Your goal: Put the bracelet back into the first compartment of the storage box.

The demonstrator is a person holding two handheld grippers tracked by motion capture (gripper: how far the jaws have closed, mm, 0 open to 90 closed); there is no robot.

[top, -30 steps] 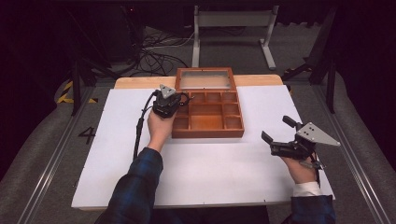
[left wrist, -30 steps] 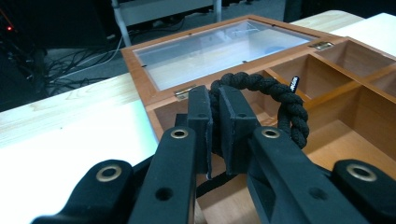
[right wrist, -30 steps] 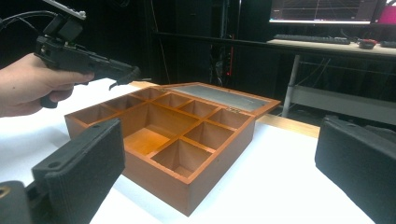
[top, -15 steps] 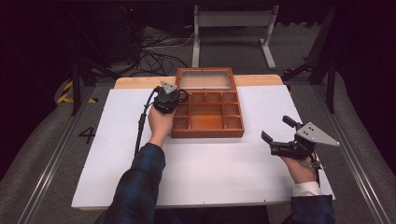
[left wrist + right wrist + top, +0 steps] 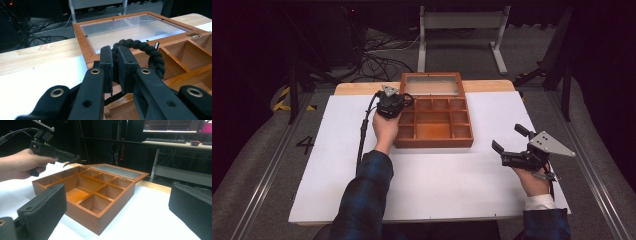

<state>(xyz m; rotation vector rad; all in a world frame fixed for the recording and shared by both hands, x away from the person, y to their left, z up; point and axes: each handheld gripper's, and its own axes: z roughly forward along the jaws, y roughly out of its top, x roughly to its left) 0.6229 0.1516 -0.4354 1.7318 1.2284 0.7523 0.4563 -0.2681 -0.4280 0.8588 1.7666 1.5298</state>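
Observation:
A wooden box (image 5: 434, 142) with several compartments stands open at the table's back centre, its glass-paned lid (image 5: 432, 84) lying flat behind it. My left gripper (image 5: 405, 100) is at the box's back left corner, shut on a black braided cord bracelet (image 5: 150, 51). The bracelet's loop hangs over the box's back left compartments (image 5: 186, 53). My right gripper (image 5: 509, 138) hovers above the white table to the right of the box, open with nothing between its fingers (image 5: 46, 203). In the right gripper view the box (image 5: 82, 216) lies ahead, with the left gripper (image 5: 72, 158) beyond it.
A white mat (image 5: 447, 185) covers the wooden table (image 5: 357, 88), with bare room in front and on both sides of the box. Cables (image 5: 377, 57) and a metal stand (image 5: 462, 22) lie on the floor behind the table. A desk with a keyboard (image 5: 165, 140) stands farther off.

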